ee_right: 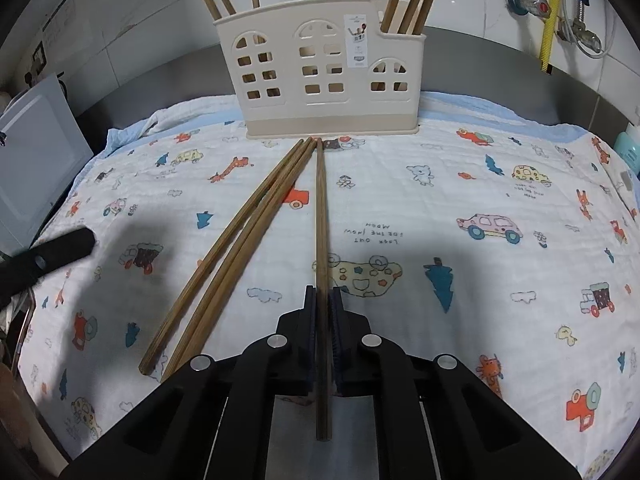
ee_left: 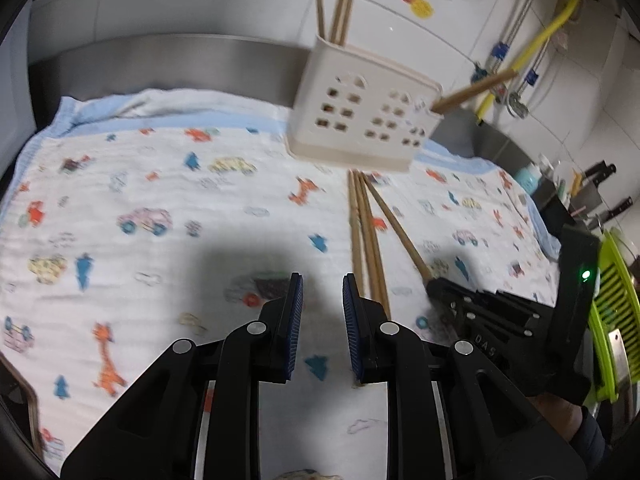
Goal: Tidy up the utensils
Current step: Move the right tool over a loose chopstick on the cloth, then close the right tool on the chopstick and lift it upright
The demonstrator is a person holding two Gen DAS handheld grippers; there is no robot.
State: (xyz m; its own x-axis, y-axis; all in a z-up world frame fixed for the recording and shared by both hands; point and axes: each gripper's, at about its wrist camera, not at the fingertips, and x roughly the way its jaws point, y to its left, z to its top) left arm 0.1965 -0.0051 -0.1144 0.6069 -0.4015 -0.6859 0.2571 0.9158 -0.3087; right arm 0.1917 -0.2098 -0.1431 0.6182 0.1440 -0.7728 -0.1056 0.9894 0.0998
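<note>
A white cloth point(ee_right: 400, 200) printed with cars and giraffes covers the counter, and everything sits relative to the cream utensil holder point(ee_right: 320, 80) standing upright at its far edge. Chopsticks stand in the holder's left and right compartments. In front of the holder's base, a bundle of loose chopsticks point(ee_right: 224, 256) lies flat on the cloth, fanning back toward me on the left. My right gripper point(ee_right: 324, 312) is clamped on a single chopstick point(ee_right: 321, 208) — its far tip reaches almost to the holder's base, its near end passes back between my pads. My left gripper point(ee_left: 322, 300) hovers over the cloth well in front of the holder, jaws apart, holding nothing — the loose chopsticks lie just right of it.
</note>
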